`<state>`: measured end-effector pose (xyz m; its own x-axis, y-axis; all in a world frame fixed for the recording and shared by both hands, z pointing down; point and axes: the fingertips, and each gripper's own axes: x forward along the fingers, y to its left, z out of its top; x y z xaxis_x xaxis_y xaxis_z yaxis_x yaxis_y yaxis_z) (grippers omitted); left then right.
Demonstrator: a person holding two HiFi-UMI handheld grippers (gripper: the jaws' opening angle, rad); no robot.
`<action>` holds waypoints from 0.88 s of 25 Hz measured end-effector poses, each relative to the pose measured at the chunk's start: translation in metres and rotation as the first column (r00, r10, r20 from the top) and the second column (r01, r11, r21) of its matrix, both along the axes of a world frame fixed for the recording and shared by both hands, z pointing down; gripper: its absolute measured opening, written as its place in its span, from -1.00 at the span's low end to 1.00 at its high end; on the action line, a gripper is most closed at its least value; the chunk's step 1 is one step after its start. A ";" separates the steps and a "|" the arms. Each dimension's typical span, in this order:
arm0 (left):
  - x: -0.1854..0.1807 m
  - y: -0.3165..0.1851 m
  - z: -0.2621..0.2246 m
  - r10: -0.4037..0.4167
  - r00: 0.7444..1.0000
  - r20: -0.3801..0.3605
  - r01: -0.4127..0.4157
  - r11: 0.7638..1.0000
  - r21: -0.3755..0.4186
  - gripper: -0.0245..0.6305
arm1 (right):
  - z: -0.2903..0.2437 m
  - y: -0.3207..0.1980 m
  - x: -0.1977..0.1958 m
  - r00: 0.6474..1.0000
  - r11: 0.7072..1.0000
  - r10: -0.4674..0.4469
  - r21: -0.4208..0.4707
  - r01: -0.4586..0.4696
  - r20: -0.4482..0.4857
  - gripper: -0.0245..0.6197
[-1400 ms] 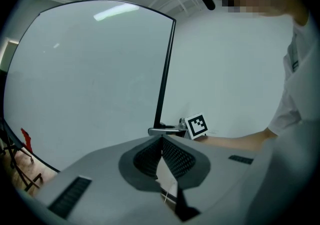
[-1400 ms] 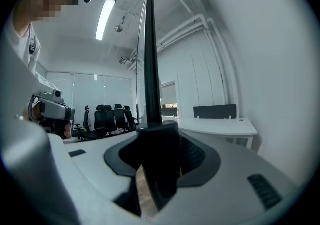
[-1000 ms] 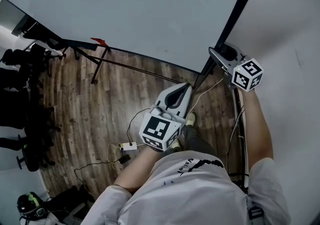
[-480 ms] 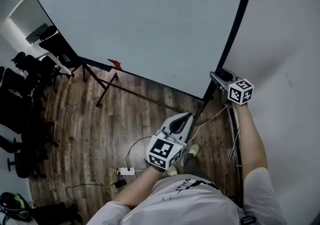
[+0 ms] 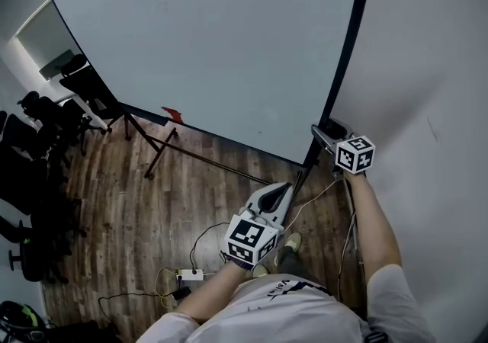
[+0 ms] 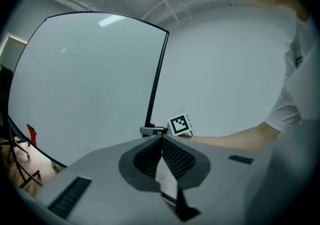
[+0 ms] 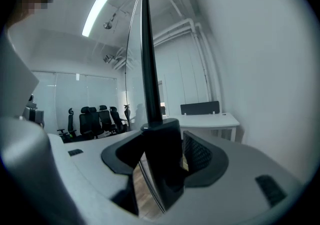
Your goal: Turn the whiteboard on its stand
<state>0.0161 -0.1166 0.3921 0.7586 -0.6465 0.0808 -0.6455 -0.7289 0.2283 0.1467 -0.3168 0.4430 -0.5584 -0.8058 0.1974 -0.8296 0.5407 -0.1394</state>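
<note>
Right gripper [image 7: 167, 136] jaws wider, opening — whiteboard edge [image 7: 148, 69] between them

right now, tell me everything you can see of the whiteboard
The large white whiteboard with a thin black frame stands upright on a black metal stand over the wooden floor. Its surface looks blank. A small red item sits at its bottom edge. Its right frame edge lies between the right claw's opening jaws.

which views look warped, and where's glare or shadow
Head view: fisheye bows the edges of the whiteboard; a soft shadow falls on the wall right of it. Left gripper view: strong barrel curve, black vignette corners. Right gripper view: the ceiling light glares; the black frame looms stretched.
</note>
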 end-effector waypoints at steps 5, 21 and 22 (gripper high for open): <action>0.006 0.005 0.005 0.021 1.000 -0.001 -0.021 1.000 -0.007 -0.89 | -0.003 0.021 0.012 0.998 0.998 0.063 0.022 -0.062 -0.009 -0.20; 0.012 0.036 0.028 0.068 0.998 -0.020 -0.069 0.996 -0.059 -0.89 | -0.038 0.198 -0.051 0.998 0.994 0.061 0.089 -0.063 0.031 -0.71; 0.013 0.038 0.026 0.069 0.997 -0.020 -0.070 0.996 -0.057 -0.89 | -0.039 0.206 -0.054 0.997 0.994 0.063 0.085 -0.065 0.034 -0.74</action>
